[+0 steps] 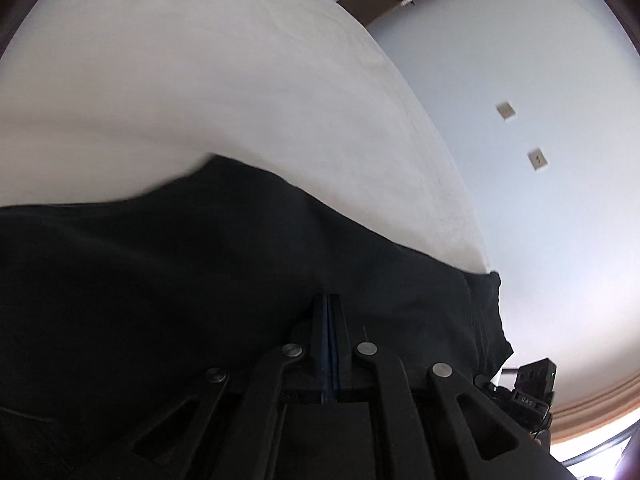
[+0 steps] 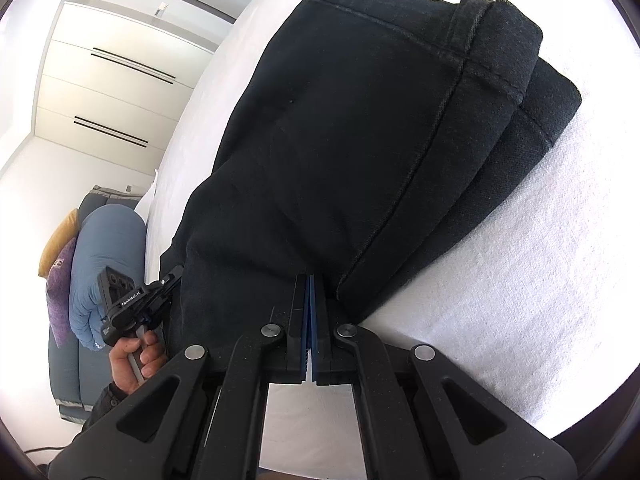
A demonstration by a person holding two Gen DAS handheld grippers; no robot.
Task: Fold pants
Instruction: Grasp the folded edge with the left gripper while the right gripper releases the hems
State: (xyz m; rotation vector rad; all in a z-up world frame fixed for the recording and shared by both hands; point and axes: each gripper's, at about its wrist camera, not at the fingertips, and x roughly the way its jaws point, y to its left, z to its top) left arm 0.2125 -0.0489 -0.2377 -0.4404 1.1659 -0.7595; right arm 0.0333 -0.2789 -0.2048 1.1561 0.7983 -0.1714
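Note:
The black pants (image 2: 360,140) lie folded in layers on a white bed (image 2: 520,280). My right gripper (image 2: 310,280) is shut on the near edge of the pants, its blue pads pressed together on the cloth. In the left wrist view the pants (image 1: 180,280) fill the lower half of the frame over the bed (image 1: 200,80). My left gripper (image 1: 330,300) is shut on the pants' edge as well. The left gripper (image 2: 128,304), held in a hand, shows at the left of the right wrist view, beside the pants' left edge.
A grey sofa with a rolled blue blanket (image 2: 104,260), a purple cushion and a yellow cushion stands left of the bed. White wardrobe doors (image 2: 100,80) are behind. A pale wall with two outlets (image 1: 538,158) is right of the bed.

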